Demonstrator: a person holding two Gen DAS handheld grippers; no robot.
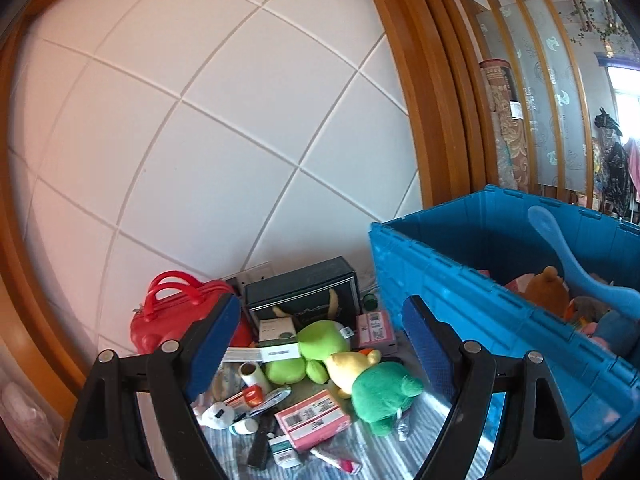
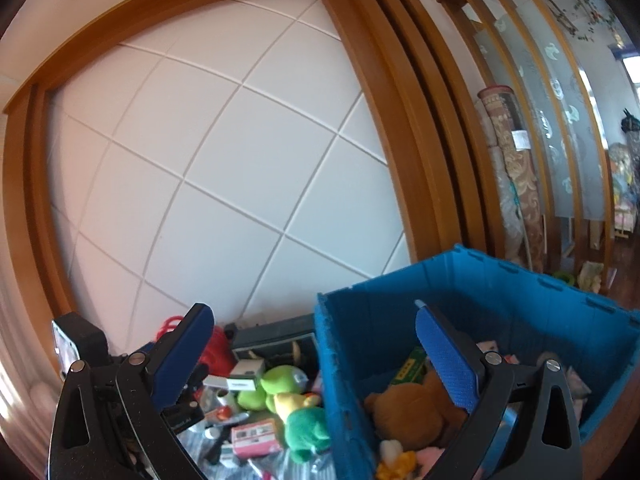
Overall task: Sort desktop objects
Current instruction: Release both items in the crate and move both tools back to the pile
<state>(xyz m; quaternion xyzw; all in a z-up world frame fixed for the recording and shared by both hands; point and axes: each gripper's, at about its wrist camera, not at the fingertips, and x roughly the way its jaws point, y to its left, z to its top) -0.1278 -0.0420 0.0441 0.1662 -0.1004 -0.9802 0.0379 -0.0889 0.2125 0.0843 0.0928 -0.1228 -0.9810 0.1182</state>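
Clearly we carry both the left gripper [image 1: 324, 344] and the right gripper [image 2: 314, 354] wide apart and empty, while the dark green plush [image 1: 382, 394], soft and light, lies just left of the blue crate [image 1: 460, 280], best pinched across its rounded body.

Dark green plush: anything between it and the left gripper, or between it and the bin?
Nothing visible blocks the open left gripper from the dark green plush; a yellow plush lies against its far side. Toward the blue bin, only the bin's near wall stands in the way.
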